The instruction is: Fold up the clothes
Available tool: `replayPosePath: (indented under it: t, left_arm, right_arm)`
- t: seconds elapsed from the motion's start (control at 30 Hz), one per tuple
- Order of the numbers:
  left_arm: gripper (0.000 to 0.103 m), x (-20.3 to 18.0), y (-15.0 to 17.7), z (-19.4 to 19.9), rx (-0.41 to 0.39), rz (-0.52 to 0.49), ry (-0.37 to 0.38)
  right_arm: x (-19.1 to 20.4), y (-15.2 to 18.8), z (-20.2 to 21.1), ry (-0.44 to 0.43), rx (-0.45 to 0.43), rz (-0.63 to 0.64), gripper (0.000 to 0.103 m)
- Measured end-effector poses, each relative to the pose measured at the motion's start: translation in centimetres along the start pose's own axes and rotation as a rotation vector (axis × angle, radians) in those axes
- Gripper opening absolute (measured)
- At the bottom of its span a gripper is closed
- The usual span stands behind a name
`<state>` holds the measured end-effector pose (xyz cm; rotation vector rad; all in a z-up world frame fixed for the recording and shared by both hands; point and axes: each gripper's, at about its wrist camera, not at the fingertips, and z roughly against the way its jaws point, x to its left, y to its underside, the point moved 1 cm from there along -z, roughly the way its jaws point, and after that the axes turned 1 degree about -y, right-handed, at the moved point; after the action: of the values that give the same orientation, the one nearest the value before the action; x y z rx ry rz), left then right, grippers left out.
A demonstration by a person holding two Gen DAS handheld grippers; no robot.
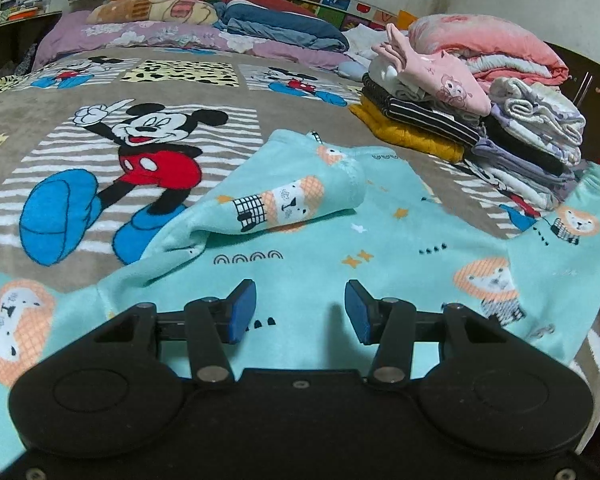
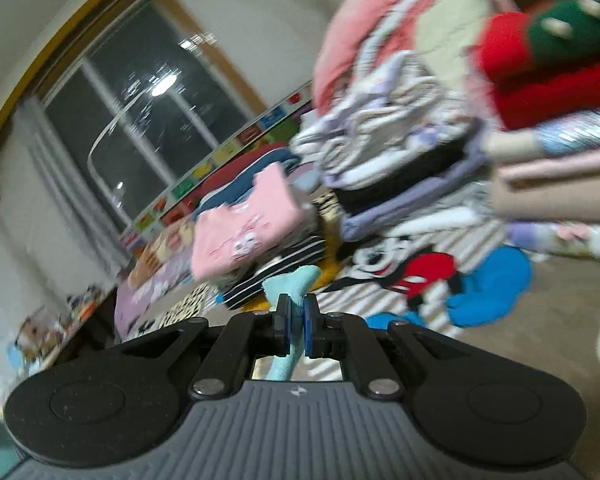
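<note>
fingers of the left gripper stand spread, with nothing between the blue pads, low over the teal garment near its close edge. the right gripper has its pads pressed together on a narrow bunch of the same teal cloth, which runs up between them and out past the tips; that view is tilted and smeared, so the right hand looks to be in motion, though where it is carrying the cloth i cannot tell. the garment lies spread across the blanket, lion print up, with one sleeve laid over onto the body and a far corner rising off to the right toward the held end. so it is partly folded at most: one sleeve lies in, the rest is broad and flat, and no tidy packet has formed. beside it, to the right, stand stacks of folded clothes, a pink top uppermost on the near one, above striped and yellow pieces. those look done, though whether this session made them cannot be told from one moment. what seems left for the teal piece is bringing the held side across, doubling the length, and setting it with the stacks. the fleece looks soft and thick, so folds may spring open unless smoothed down.
</note>
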<state>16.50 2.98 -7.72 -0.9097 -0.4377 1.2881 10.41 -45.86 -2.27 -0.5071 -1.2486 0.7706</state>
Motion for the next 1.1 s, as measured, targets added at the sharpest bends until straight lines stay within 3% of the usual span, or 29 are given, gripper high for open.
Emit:
replayPosePath:
  t: [0.37, 0.67, 0.9, 1.0, 1.1]
  left_arm:
    - [0.048, -0.6, 0.7, -0.5, 0.017, -0.044, -0.02]
    - [0.048, -0.4, 1.0, -0.5, 0.016, -0.072, -0.022]
    - [0.048, 0.3, 1.2, 0.5, -0.01, -0.071, -0.044]
    - [0.048, 0.7, 1.2, 1.4, -0.039, -0.06, -0.062]
    - [0.048, 0.7, 1.1, 2.9, -0.084, -0.052, -0.062]
  right_arm:
    - [-9.1, 5.4, 1.1, 0.107, 0.014, -0.225, 0.008]
    - [-11.3, 7.2, -0.1, 0.171, 0.049, -0.209, 0.006]
    - [-13.1, 5.9, 3.3, 0.28, -0.101, -0.287, 0.016]
    - [-12.2, 5.8, 4.1, 0.267, -0.124, -0.261, 0.016]
    - [-9.5, 6.6, 3.9, 0.194, -0.083, -0.184, 0.018]
